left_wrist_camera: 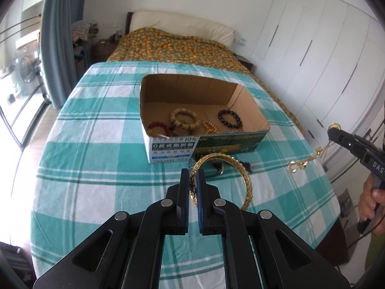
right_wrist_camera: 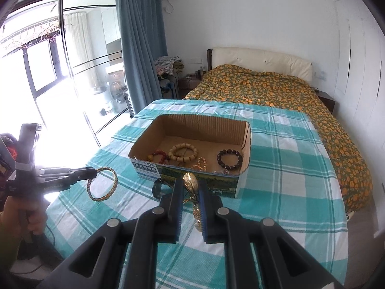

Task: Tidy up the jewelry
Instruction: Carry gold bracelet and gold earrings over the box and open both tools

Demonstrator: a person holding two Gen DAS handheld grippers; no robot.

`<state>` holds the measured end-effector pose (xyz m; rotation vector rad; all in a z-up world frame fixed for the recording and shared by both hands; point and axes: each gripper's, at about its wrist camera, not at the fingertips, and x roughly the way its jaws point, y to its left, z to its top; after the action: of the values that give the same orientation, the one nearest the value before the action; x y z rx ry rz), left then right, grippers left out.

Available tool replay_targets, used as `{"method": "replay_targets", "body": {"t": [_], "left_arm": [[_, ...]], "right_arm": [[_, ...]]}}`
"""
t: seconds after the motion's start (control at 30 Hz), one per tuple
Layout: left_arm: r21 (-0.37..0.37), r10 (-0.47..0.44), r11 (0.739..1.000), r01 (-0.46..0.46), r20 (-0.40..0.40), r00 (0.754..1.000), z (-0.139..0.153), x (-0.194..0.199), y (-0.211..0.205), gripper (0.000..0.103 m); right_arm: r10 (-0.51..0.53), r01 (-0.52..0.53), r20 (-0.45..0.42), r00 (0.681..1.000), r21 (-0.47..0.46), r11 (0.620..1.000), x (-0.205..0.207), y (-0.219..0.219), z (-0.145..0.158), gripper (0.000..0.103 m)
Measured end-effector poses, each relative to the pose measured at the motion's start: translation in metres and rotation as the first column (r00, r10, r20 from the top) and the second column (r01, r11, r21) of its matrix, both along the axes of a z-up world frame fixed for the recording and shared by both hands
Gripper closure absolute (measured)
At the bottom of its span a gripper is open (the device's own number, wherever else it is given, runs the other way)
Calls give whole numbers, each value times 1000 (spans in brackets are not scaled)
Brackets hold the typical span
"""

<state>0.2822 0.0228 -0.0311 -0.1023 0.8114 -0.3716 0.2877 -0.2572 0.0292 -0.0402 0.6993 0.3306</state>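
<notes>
While the open cardboard box (left_wrist_camera: 204, 110) waits ahead on the checked cloth, carry the gold bangle (left_wrist_camera: 243, 175), pinched in the left gripper (left_wrist_camera: 193, 183), and the right gripper's (right_wrist_camera: 190, 192) clamped gold chain (left_wrist_camera: 310, 156) over the box's near wall before letting go.

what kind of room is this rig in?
Most likely a home bedroom. A made bed with an orange-patterned cover and padded headboard fills the back, a nightstand sits beside it, and built-in white wardrobe doors line one wall. The work surface is a table under a teal checked cloth.
</notes>
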Motion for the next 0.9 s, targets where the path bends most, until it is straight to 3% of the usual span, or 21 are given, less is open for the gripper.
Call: {"method": "replay_targets", "body": {"t": [0.27, 0.47, 0.67, 0.9], "left_arm": [[-2, 4, 1000, -4, 71, 997, 44, 34, -3, 100], [13, 10, 1000, -11, 77, 997, 51, 79, -14, 100], [58, 24, 998, -27, 51, 998, 35, 136, -28, 100], [120, 44, 992, -43, -12, 999, -7, 193, -47, 100]], "right_arm": [[40, -41, 68, 997, 8, 999, 40, 13, 46, 91], [68, -66, 90, 994, -26, 998, 89, 32, 60, 91], [70, -69, 43, 997, -23, 997, 155, 42, 39, 91], [80, -83, -47, 996, -81, 993, 225, 54, -16, 91]]}}
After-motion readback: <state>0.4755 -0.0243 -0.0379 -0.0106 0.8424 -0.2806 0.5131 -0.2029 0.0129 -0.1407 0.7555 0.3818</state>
